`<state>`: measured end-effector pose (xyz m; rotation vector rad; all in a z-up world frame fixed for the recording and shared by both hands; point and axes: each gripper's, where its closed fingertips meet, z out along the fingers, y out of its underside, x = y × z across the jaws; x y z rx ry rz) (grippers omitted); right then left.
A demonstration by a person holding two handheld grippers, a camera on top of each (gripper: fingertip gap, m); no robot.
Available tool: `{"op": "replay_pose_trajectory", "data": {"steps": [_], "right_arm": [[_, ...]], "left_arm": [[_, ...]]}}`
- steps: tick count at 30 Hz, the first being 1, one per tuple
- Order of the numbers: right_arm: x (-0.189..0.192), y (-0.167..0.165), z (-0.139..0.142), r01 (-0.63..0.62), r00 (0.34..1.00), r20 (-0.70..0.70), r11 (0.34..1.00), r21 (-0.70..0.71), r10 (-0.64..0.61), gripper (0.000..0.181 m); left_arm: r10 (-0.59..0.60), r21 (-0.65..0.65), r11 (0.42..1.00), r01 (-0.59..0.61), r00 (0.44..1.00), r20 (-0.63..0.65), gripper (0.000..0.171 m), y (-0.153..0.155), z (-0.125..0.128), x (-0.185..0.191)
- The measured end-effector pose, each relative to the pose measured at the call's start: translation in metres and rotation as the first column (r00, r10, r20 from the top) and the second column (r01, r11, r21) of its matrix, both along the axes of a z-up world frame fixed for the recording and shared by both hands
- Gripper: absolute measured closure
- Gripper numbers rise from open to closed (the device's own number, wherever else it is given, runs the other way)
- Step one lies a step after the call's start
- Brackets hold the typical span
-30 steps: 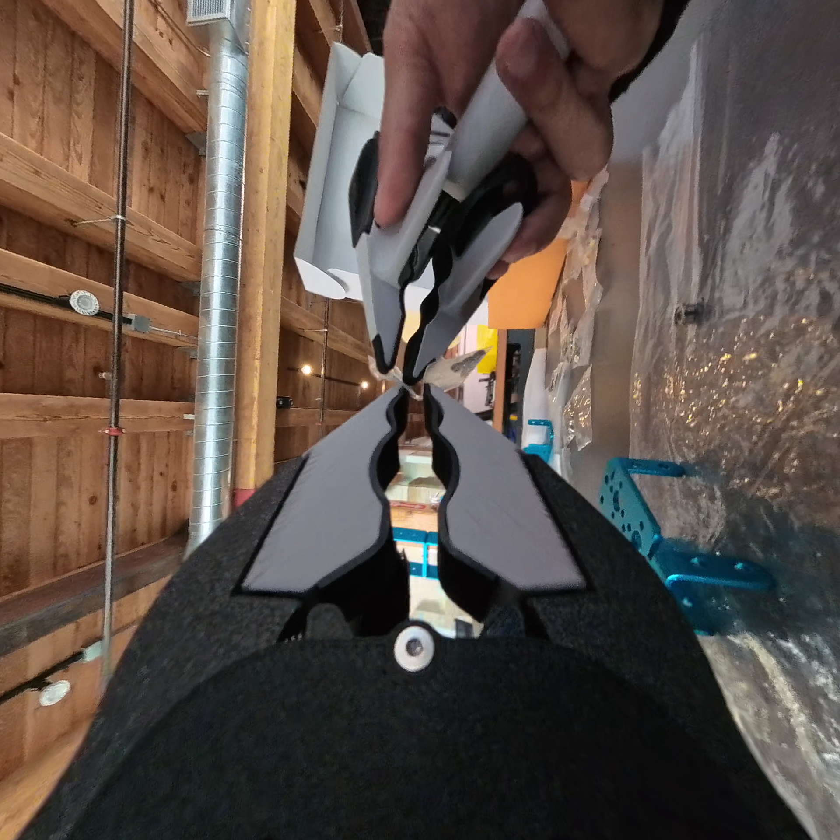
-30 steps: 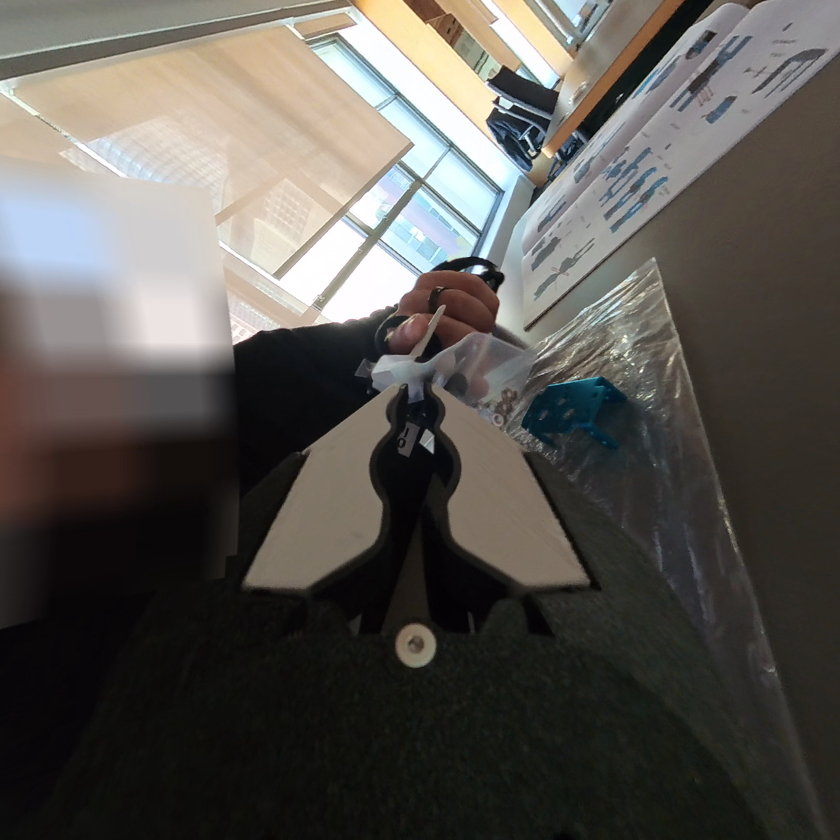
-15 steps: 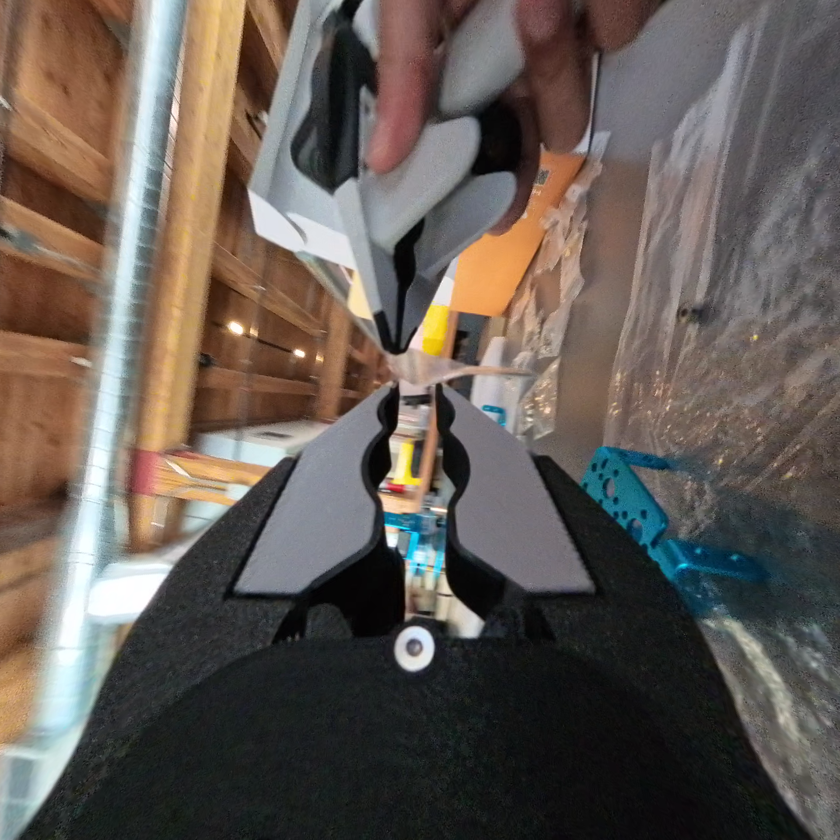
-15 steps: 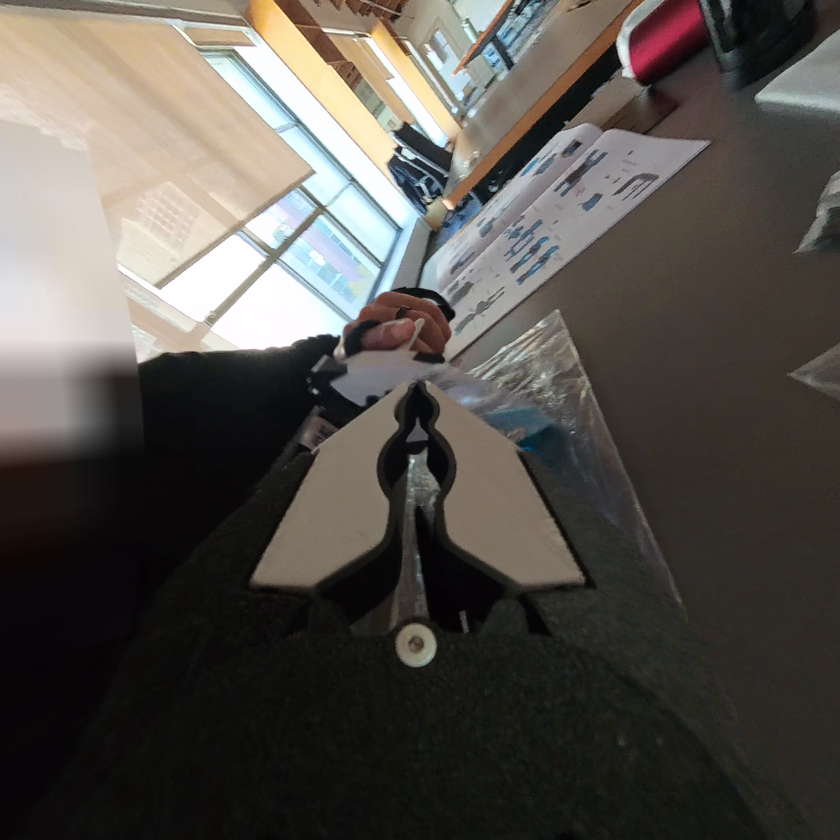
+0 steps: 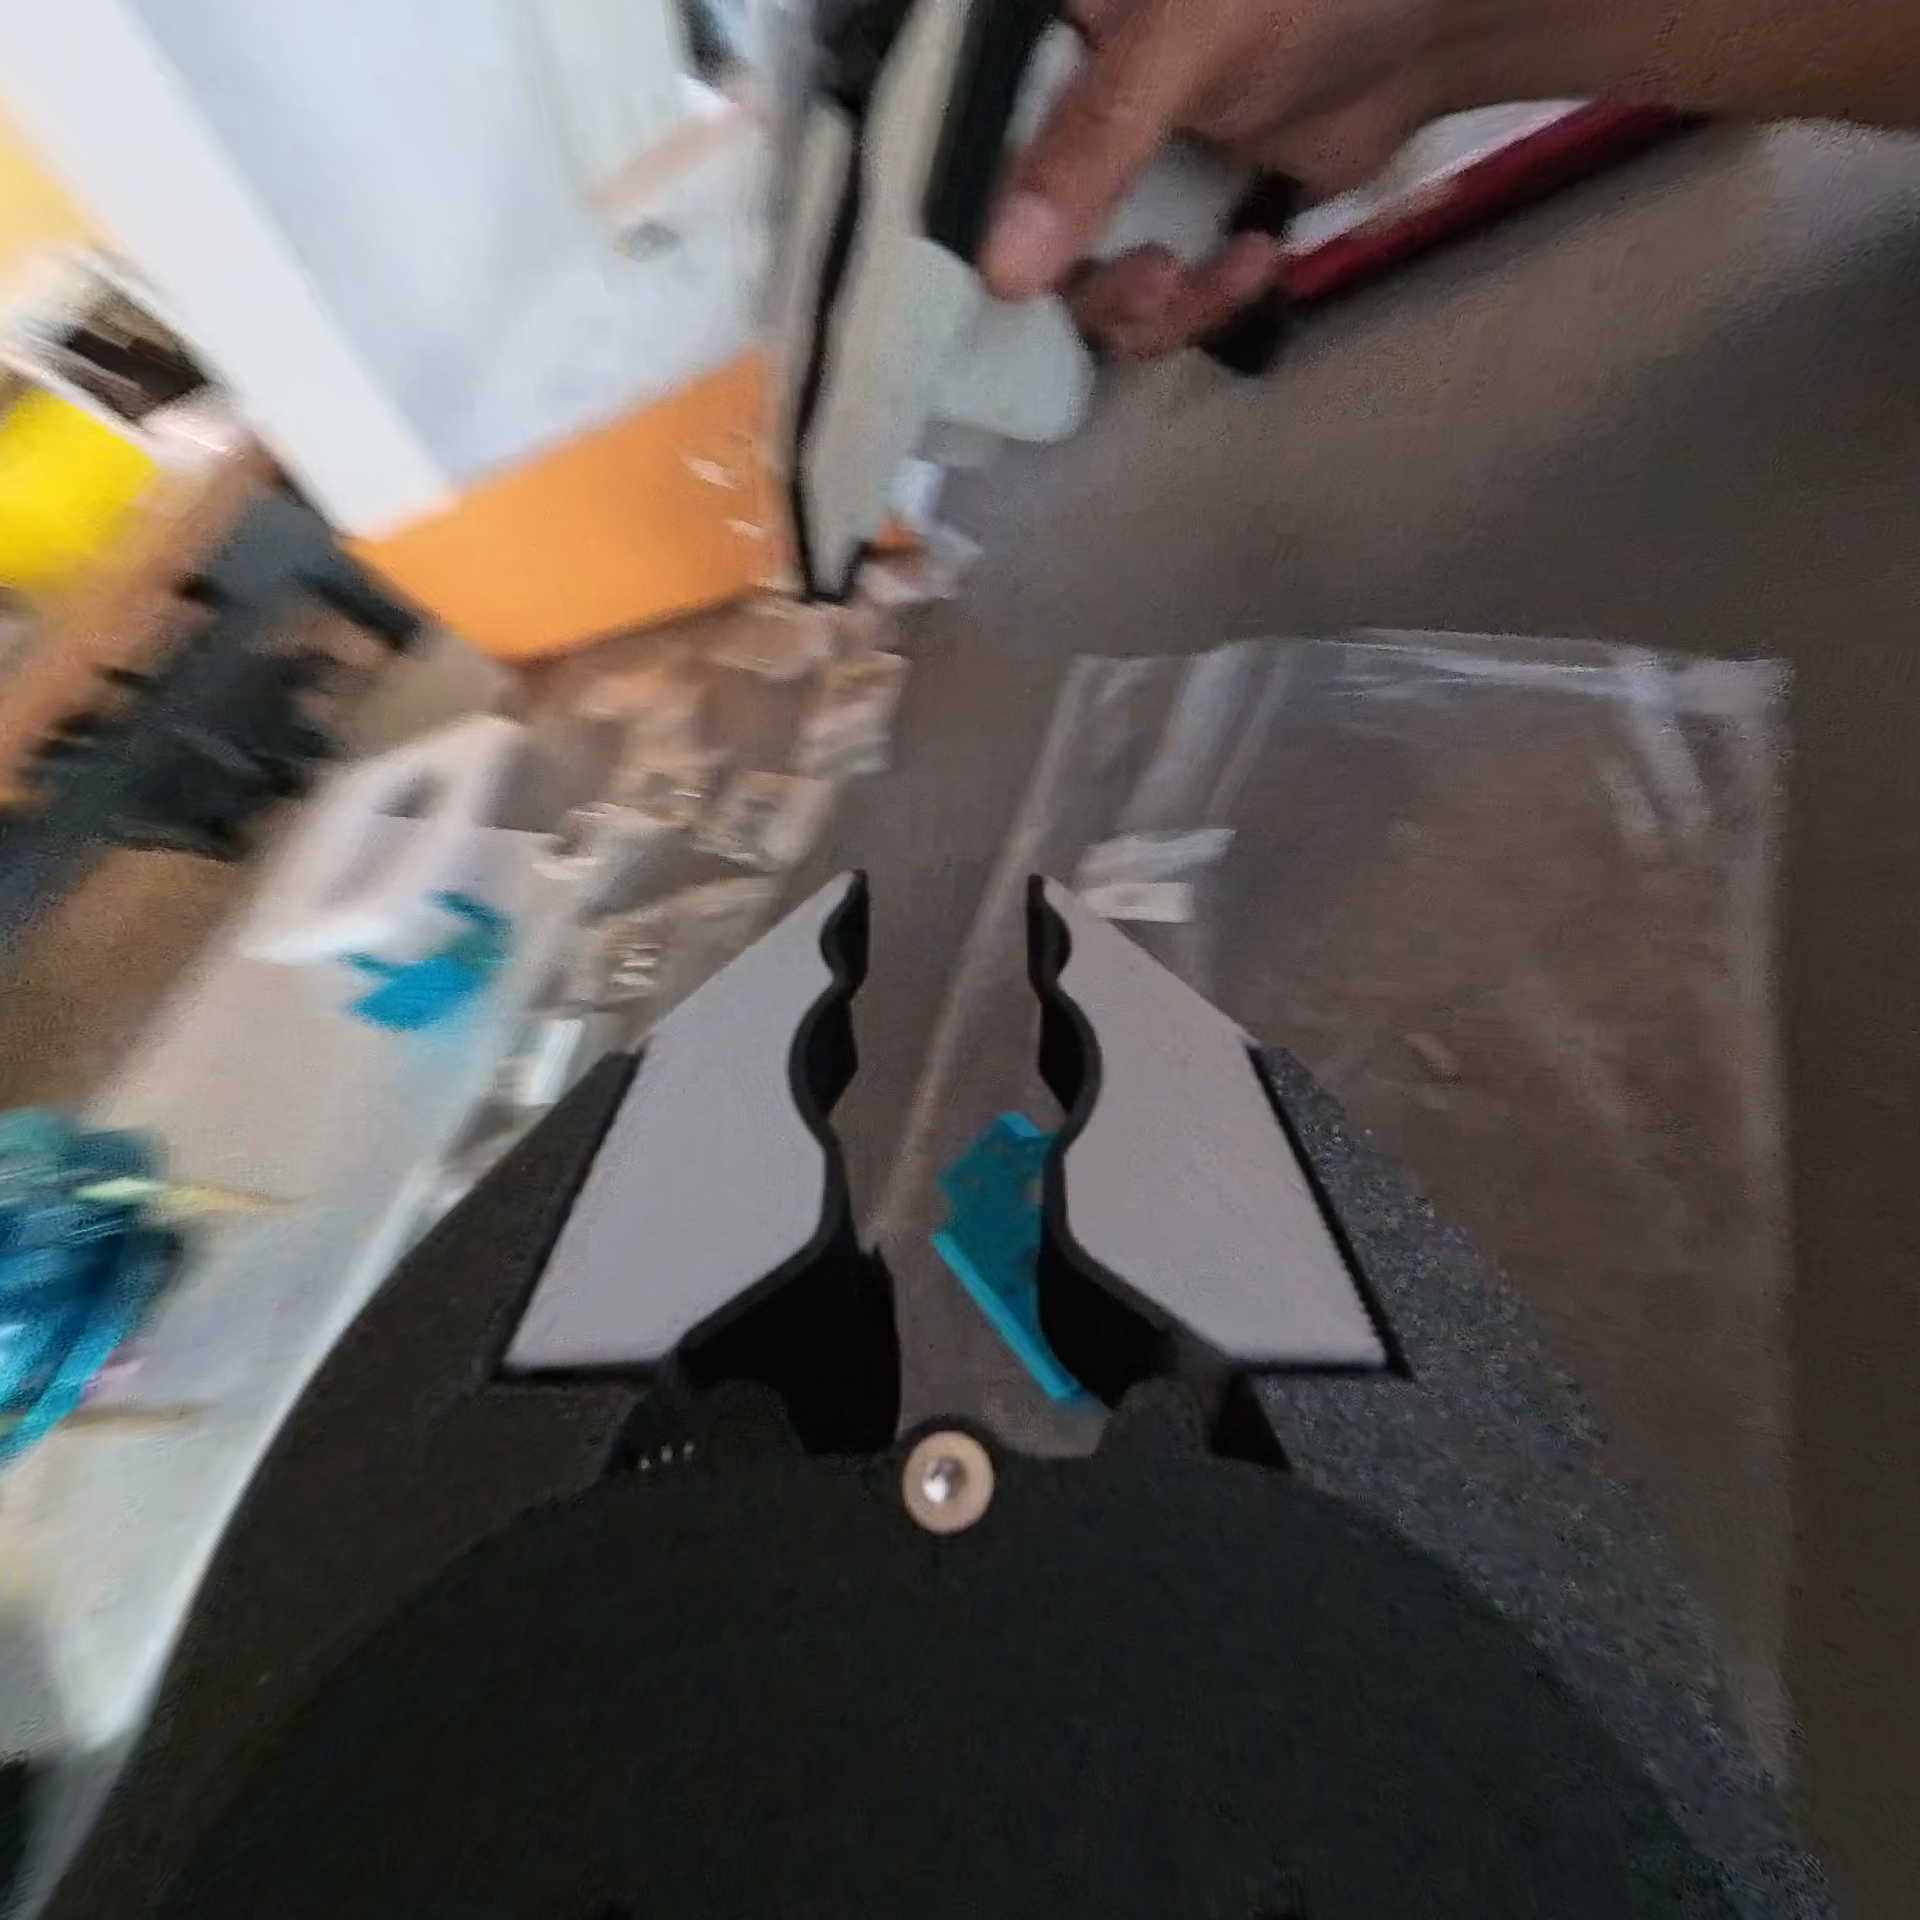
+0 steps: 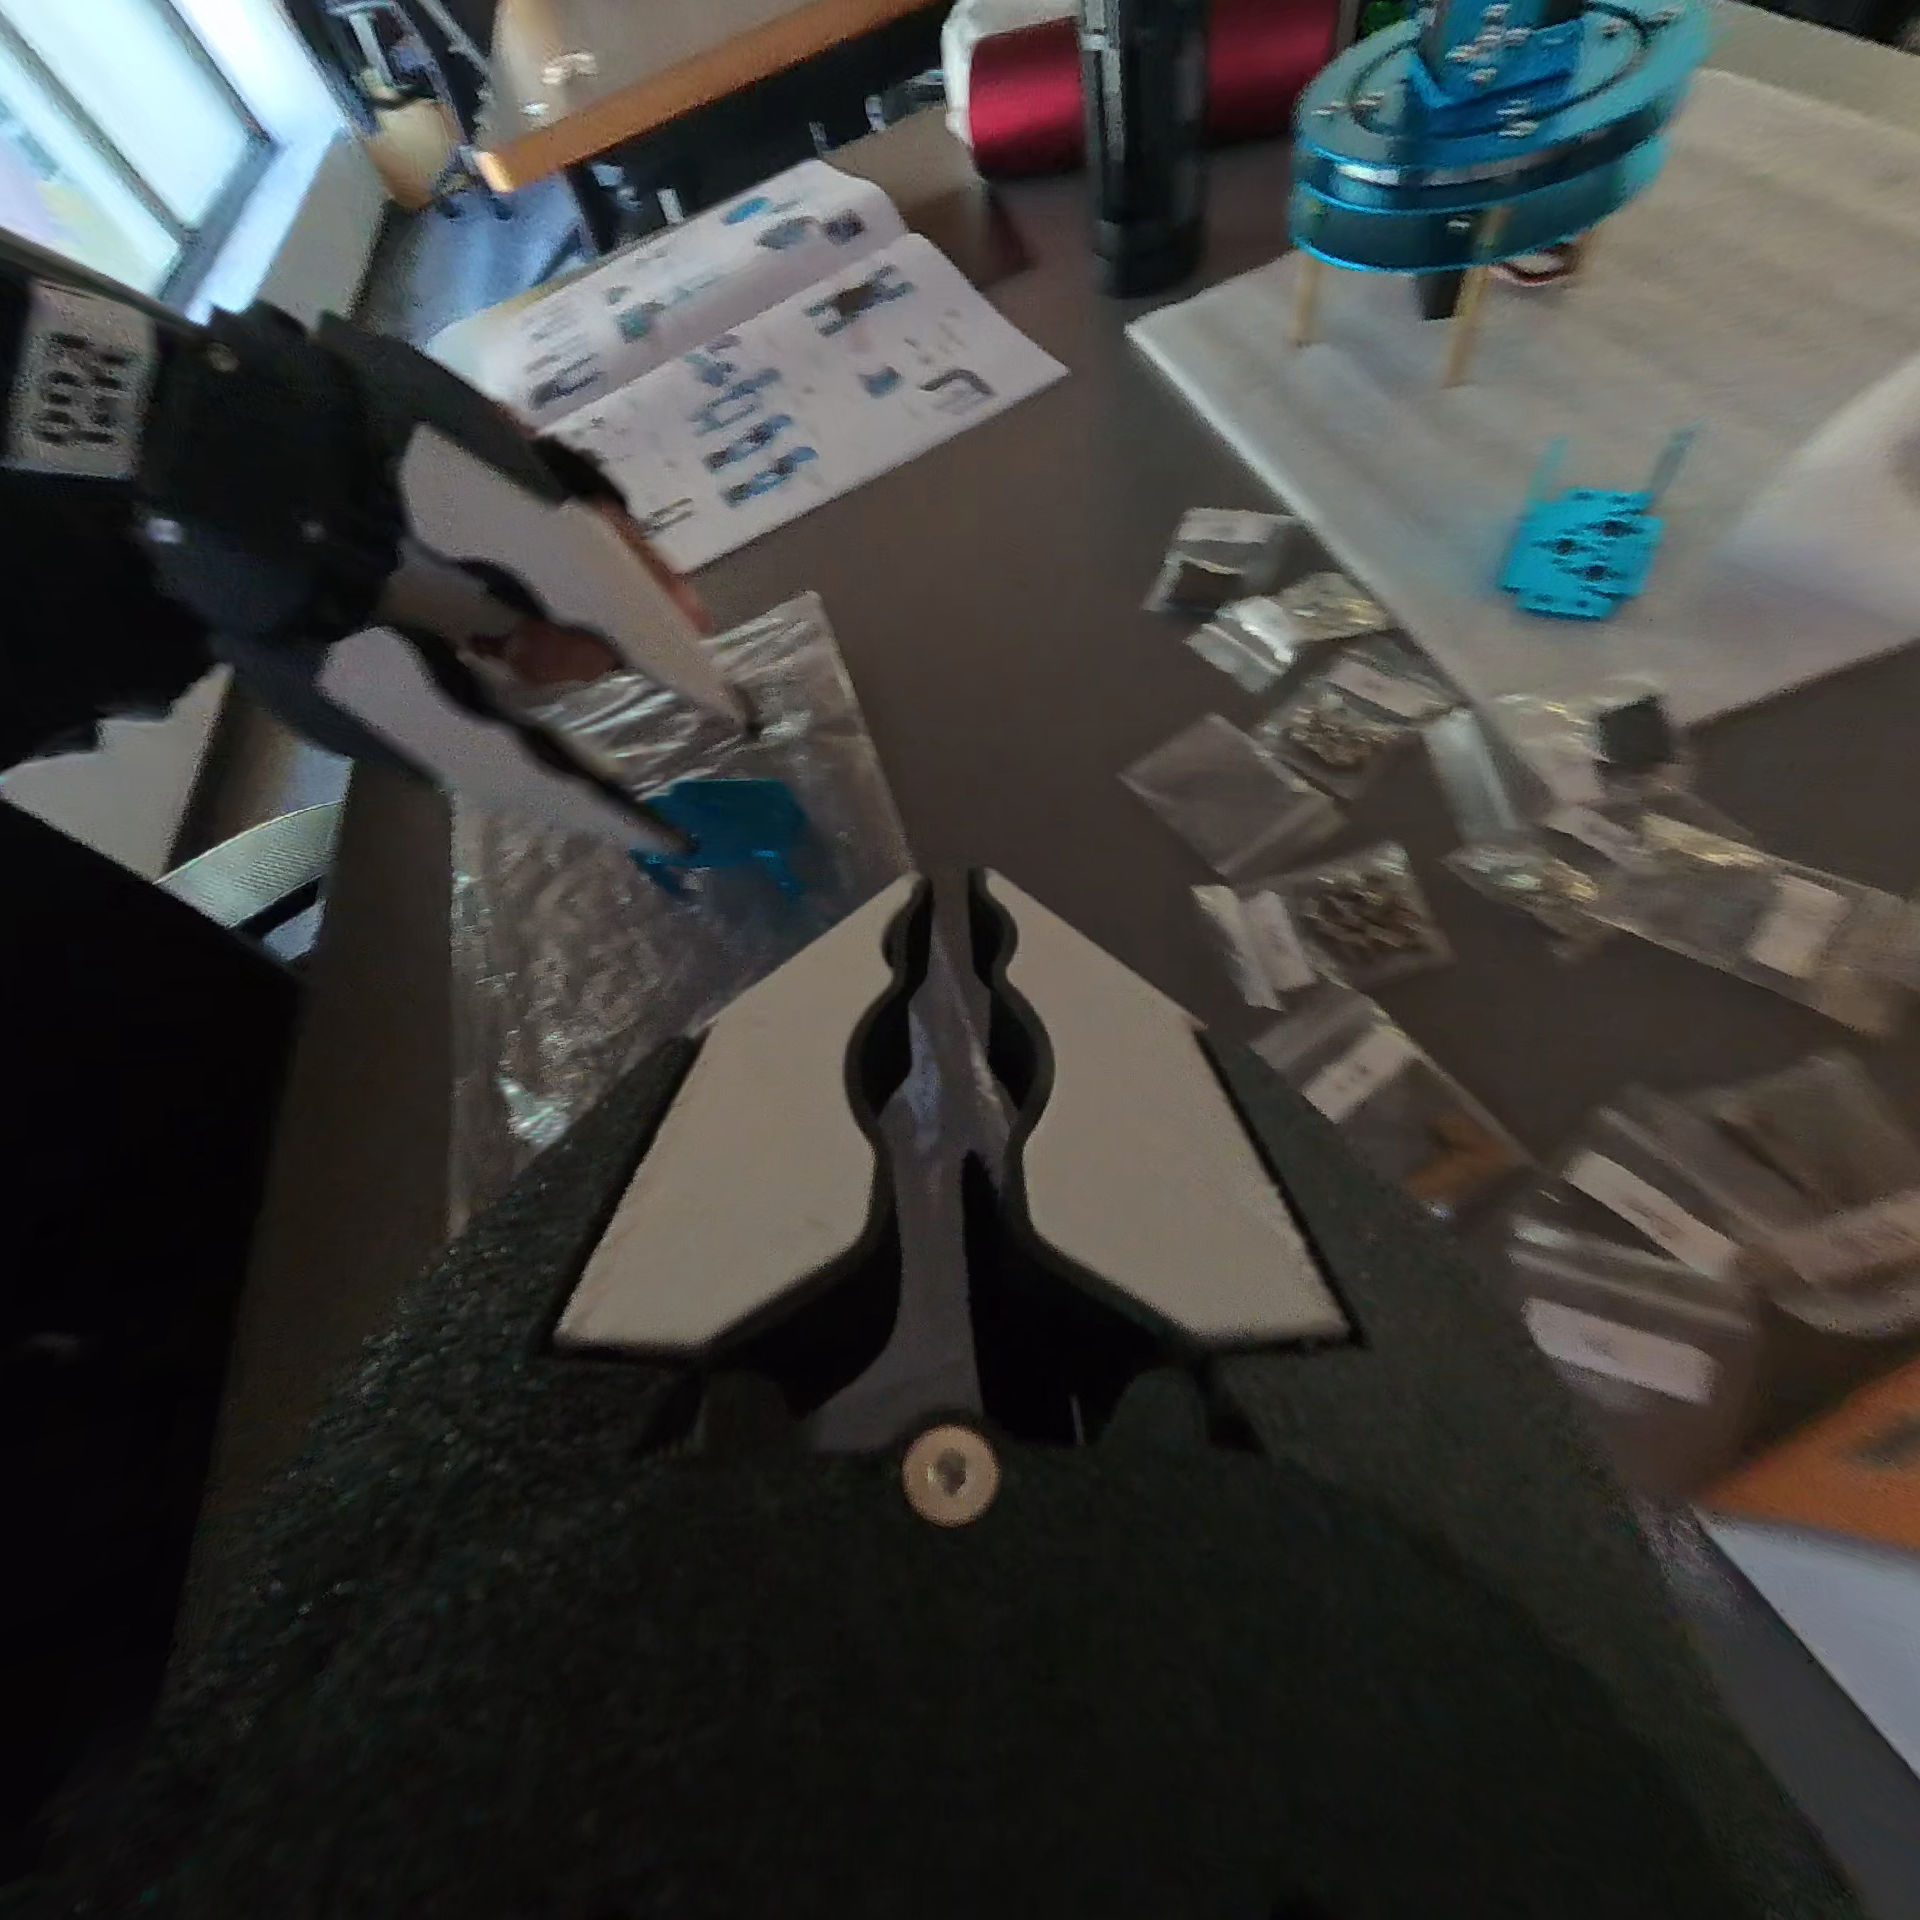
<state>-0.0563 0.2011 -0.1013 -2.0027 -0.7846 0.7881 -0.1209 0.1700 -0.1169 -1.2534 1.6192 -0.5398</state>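
My left gripper [image 5: 945,894] is open, low over the grey table. A blue metal bracket [image 5: 997,1226] shows between its fingers, lying on a large clear plastic bag [image 5: 1455,883]. In the right wrist view the left gripper [image 6: 712,779] straddles that bracket [image 6: 748,821] on the bag [image 6: 623,935]. My right gripper [image 6: 948,883] is nearly closed, with a strip of clear plastic film [image 6: 914,1101] in the narrow slit between its jaws. In the left wrist view it [image 5: 831,520] hangs above the table's far side, held by a hand [image 5: 1195,135].
An open instruction booklet [image 6: 748,364] lies at the back. Several small bags of hardware [image 6: 1351,914] are spread to the right. A white board [image 6: 1662,343] carries a blue round assembly [image 6: 1486,135] and another blue bracket [image 6: 1579,540]. An orange box [image 5: 582,540] stands nearby. One gripper's finger ends stand about 8 cm off the other's.
Both grippers were pinching one small clear bag, raised and tilted sideways. The left has let go, opened and dropped over the blue bracket. The right has drawn back and now looks across the table.
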Motion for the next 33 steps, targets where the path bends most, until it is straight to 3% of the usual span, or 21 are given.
{"op": "replay_pose_trajectory", "data": {"steps": [3, 6, 12, 17, 21, 26, 29, 33], "right_arm": [[0.014, 0.011, -0.007, 0.063, 0.998, -0.026, 0.997, -0.032, -0.064, 0.176], [0.018, 0.013, -0.025, 0.06, 0.998, 0.005, 0.995, -0.074, -0.06, 0.176], [0.014, 0.012, -0.032, 0.043, 0.999, 0.029, 0.996, -0.084, -0.041, 0.177], [0.009, 0.009, -0.023, 0.03, 0.999, 0.022, 0.998, -0.061, -0.029, 0.178], [0.006, 0.007, -0.014, 0.018, 0.999, -0.032, 0.998, -0.063, -0.02, 0.178], [-0.004, -0.002, 0.013, -0.054, 0.978, -0.202, 0.997, -0.049, 0.043, 0.174], [-0.016, -0.017, 0.037, -0.13, 0.966, -0.206, 0.981, 0.147, 0.159, 0.17], [-0.044, -0.044, 0.049, -0.233, 0.967, 0.009, 0.874, 0.426, 0.254, 0.17]], "left_arm": [[-0.151, -0.254, 0.962, 0.099, 0.97, -0.192, 0.126, -0.031, -0.025, 0.015], [-0.176, -0.355, 0.933, 0.057, 0.933, -0.314, 0.128, -0.033, -0.041, 0.031], [-0.164, -0.278, 0.96, 0.032, 0.869, -0.467, 0.131, -0.025, -0.072, 0.034], [-0.148, -0.244, 0.969, 0.037, 0.879, -0.454, 0.151, -0.027, -0.072, 0.034], [-0.132, -0.185, 0.98, 0.068, 0.924, -0.36, 0.166, -0.023, -0.057, 0.032], [-0.104, 0.021, 0.994, 0.106, 0.993, -0.051, 0.171, -0.013, -0.003, 0.024], [-0.086, -0.049, 0.994, 0.092, 0.99, 0.112, 0.171, -0.005, 0.023, 0.011], [-0.062, -0.23, 0.964, 0.132, 0.956, 0.288, 0.171, 0.005, 0.054, -0.007]]}}
